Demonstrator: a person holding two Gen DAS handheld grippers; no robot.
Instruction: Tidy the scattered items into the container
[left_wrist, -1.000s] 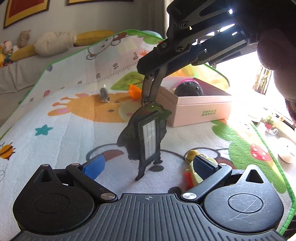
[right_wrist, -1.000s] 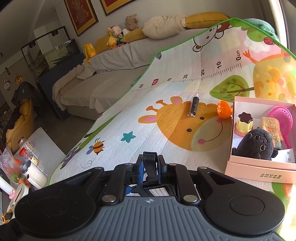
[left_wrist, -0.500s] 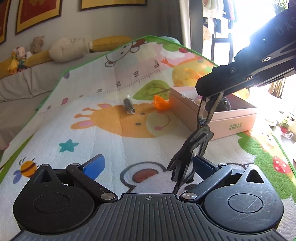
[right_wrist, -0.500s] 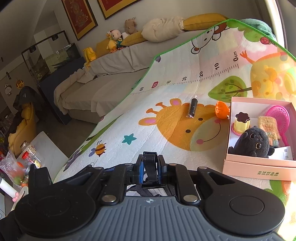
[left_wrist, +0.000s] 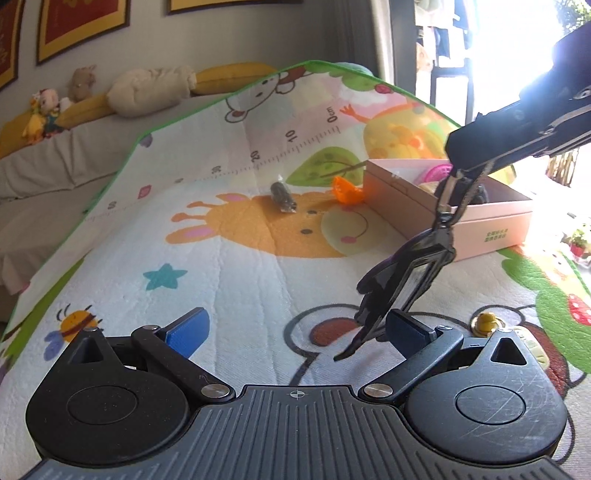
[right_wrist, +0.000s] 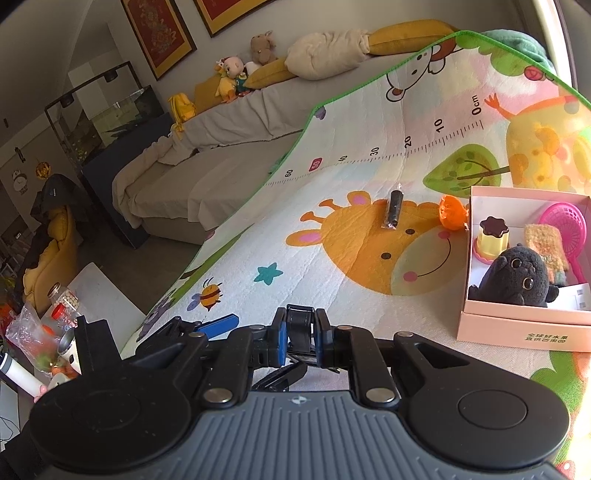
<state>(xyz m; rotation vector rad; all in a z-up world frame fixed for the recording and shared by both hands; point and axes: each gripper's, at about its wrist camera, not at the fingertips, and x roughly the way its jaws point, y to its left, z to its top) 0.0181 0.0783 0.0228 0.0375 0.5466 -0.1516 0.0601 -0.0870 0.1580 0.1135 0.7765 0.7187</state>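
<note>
A black card holder (left_wrist: 406, 273) hangs tilted by its strap and clip from my right gripper (left_wrist: 458, 155), which enters the left wrist view from the upper right. In the right wrist view the right gripper (right_wrist: 300, 328) is shut on the black strap. My left gripper (left_wrist: 295, 326) is open and low over the mat with nothing between its fingers; the holder's lower end hangs just by its right finger. The pink box (left_wrist: 491, 218) (right_wrist: 524, 332) stands on the mat to the right, beyond the holder.
A small black wrapped item (left_wrist: 282, 194) (right_wrist: 393, 210) and an orange piece (left_wrist: 347, 192) (right_wrist: 452, 212) lie on the play mat left of the box. Inside are a black plush (right_wrist: 517, 280), pudding toy (right_wrist: 493, 240), and pink sieve (right_wrist: 565, 221). A yellow toy (left_wrist: 485, 321) lies near right. The sofa is behind.
My left gripper has drawn away to the left, so the hanging card holder has shifted from the middle of its view to beside its right finger. The right gripper has stayed still, still shut.
</note>
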